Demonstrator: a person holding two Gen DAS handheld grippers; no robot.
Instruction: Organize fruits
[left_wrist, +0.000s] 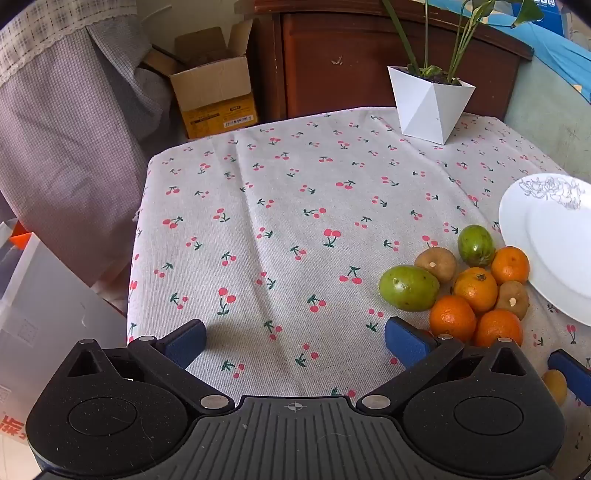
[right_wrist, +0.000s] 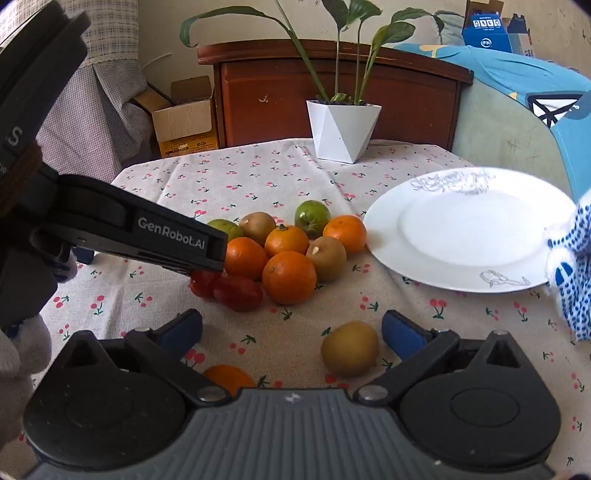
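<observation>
A cluster of fruit lies on the cherry-print tablecloth: several oranges, kiwis, two green fruits and red tomatoes. The cluster also shows in the left wrist view, with a green fruit nearest. A lone kiwi lies between the right fingers, and an orange sits close under the right gripper. A white plate lies right of the cluster. My left gripper is open and empty, left of the fruit. My right gripper is open.
A white faceted pot with a plant stands at the table's far side. A cardboard box and a wooden cabinet are behind the table. A gloved hand is at the plate's right edge.
</observation>
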